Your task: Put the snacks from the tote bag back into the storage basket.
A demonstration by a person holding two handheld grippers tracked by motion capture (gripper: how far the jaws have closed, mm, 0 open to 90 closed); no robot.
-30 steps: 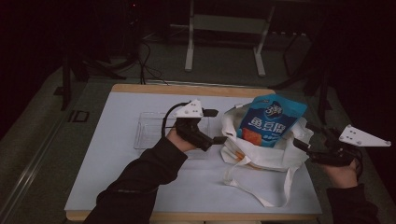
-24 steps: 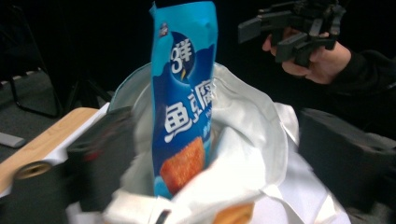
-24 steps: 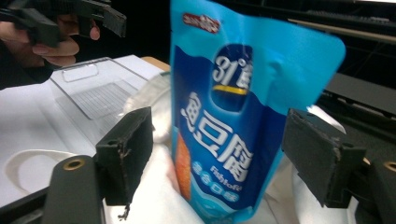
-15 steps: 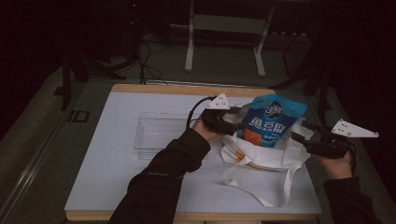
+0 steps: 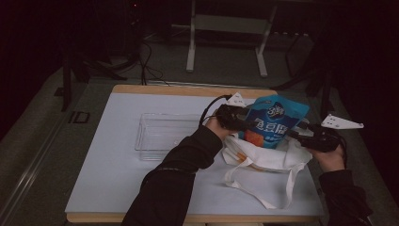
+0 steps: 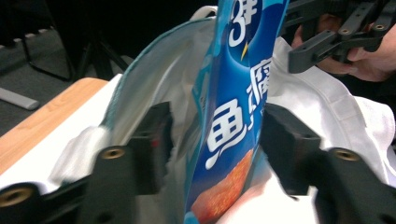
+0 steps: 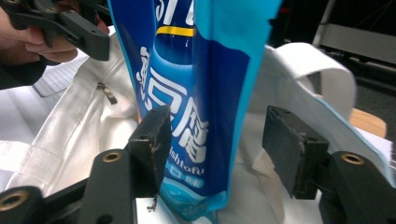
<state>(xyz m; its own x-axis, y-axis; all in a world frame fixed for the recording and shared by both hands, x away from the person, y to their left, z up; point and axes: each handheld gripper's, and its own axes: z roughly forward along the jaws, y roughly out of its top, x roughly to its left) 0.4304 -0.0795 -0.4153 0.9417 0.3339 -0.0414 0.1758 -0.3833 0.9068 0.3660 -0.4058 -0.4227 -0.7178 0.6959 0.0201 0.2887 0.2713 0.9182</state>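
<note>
Blue pouch (image 5: 273,123) stood in white bag (image 5: 268,157) on worktop (image 5: 113,165), right of clear tray (image 5: 162,134). Left gripper (image 5: 241,123) and right gripper (image 5: 295,135): fingers apart, just closing round pouch, bag cloth beside.

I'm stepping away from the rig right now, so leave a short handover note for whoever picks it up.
Left gripper: jaws have just been closing around the blue snack pouch; one pad is at the pouch face, the other has a gap, so no firm grip yet.
Right gripper: also just closing, straddling the pouch's other edge, far pad clear of it.
Things: the pouch stands half in the mouth of the white tote bag on the table; a clear tray sits left of the bag.
Done: both grippers placed at the pouch.
Left: grip the pouch, then probably lift it out or push it in; I can't tell which.
</note>
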